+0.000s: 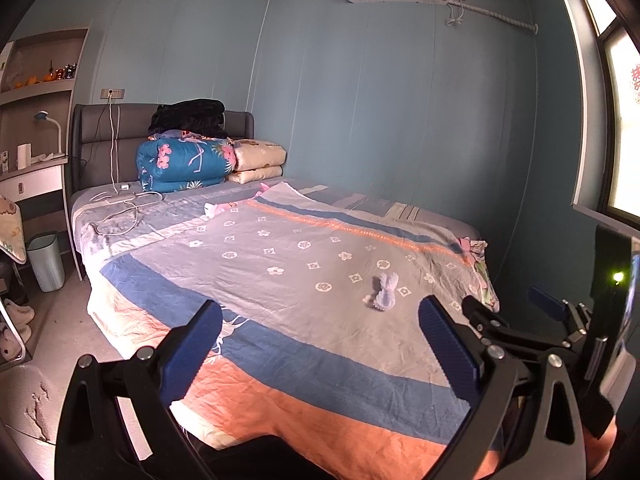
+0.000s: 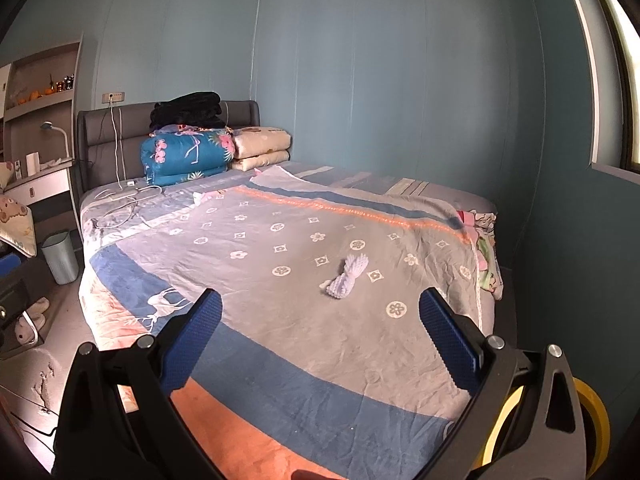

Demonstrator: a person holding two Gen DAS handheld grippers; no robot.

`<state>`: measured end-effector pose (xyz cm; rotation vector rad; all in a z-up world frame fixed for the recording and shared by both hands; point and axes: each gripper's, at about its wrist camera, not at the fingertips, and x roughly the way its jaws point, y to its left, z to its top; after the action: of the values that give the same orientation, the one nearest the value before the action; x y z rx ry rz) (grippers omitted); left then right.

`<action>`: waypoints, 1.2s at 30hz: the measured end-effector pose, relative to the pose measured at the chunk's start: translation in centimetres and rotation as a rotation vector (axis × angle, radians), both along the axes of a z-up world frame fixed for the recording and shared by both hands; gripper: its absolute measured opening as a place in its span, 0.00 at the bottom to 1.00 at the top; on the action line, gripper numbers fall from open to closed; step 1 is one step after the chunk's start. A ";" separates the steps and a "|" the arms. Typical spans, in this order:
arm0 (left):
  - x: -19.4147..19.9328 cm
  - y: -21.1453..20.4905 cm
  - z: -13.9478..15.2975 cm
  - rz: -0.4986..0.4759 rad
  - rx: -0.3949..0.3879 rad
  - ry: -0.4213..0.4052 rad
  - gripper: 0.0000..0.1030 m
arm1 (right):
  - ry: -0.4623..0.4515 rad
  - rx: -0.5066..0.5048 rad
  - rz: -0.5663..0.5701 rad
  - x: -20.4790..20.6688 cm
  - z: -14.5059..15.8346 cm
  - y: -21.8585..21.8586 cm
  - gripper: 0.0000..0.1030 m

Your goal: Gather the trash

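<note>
A pale blue-white crumpled wad (image 1: 384, 292) lies on the patterned bedspread (image 1: 280, 320), toward the bed's foot and right side. It shows in the right wrist view too, as the wad (image 2: 346, 276). A smaller white scrap (image 1: 212, 209) rests nearer the pillows, visible again as the scrap (image 2: 199, 198). My left gripper (image 1: 320, 312) hangs open over the bed's foot, short of the wad, holding nothing. My right gripper (image 2: 320, 308) is open as well, empty, with the wad just beyond its fingertips. A light trash bin (image 1: 46, 260) stands on the floor left of the bed, also seen as the bin (image 2: 60, 256).
Folded quilts (image 1: 188, 164) and a dark blanket are stacked at the headboard. White cables (image 1: 120, 208) trail over the mattress near them. A desk with shelves (image 1: 32, 168) and slippers (image 1: 18, 314) sit left of the bed. A yellow tape roll (image 2: 588, 420) lies low on the right.
</note>
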<state>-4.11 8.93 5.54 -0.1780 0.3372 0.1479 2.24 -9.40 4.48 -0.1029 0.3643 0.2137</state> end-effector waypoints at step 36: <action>-0.6 -0.4 0.2 -0.010 -0.018 -0.006 0.92 | 0.014 0.004 0.009 -0.7 -0.6 0.4 0.92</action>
<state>-4.66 8.54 5.73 -0.1947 0.3332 0.1342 1.54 -9.05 3.89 -0.0988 0.3769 0.2241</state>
